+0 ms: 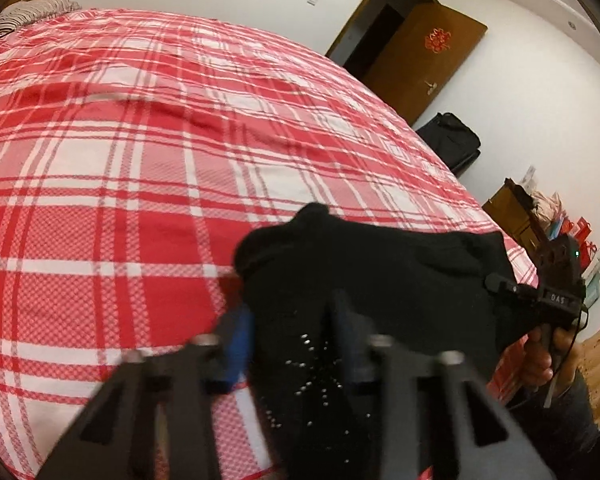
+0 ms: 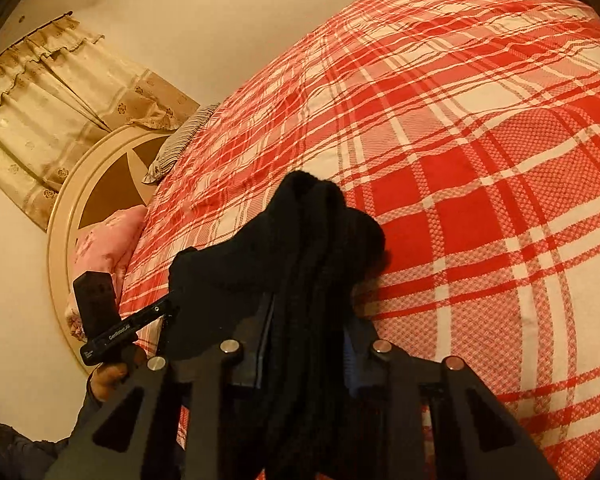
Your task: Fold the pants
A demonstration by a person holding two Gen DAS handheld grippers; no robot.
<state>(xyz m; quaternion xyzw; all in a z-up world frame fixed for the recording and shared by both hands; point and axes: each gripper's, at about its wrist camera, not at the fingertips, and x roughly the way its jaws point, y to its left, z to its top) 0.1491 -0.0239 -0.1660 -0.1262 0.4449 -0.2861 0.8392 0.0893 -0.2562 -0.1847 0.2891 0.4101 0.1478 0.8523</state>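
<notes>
Black pants [image 1: 364, 264] hang bunched between my two grippers, held above the red plaid bed [image 1: 140, 160]. My left gripper [image 1: 292, 320] is shut on one part of the cloth, which has small shiny studs near the fingers. My right gripper [image 2: 308, 320] is shut on another bunched part of the pants [image 2: 320, 232]. In the left wrist view the right gripper [image 1: 500, 284] shows at the cloth's right edge. In the right wrist view the left gripper [image 2: 168, 308] shows at the cloth's left edge. The lower part of the pants is hidden behind the gripper bodies.
The bed's plaid cover [image 2: 480, 160] fills both views, with a striped pillow [image 1: 32, 12] and a pink pillow [image 2: 100, 248] near the round headboard [image 2: 72, 200]. A wooden door [image 1: 420, 52], a black bag [image 1: 452, 140] and boxes [image 1: 540, 216] stand past the bed's edge.
</notes>
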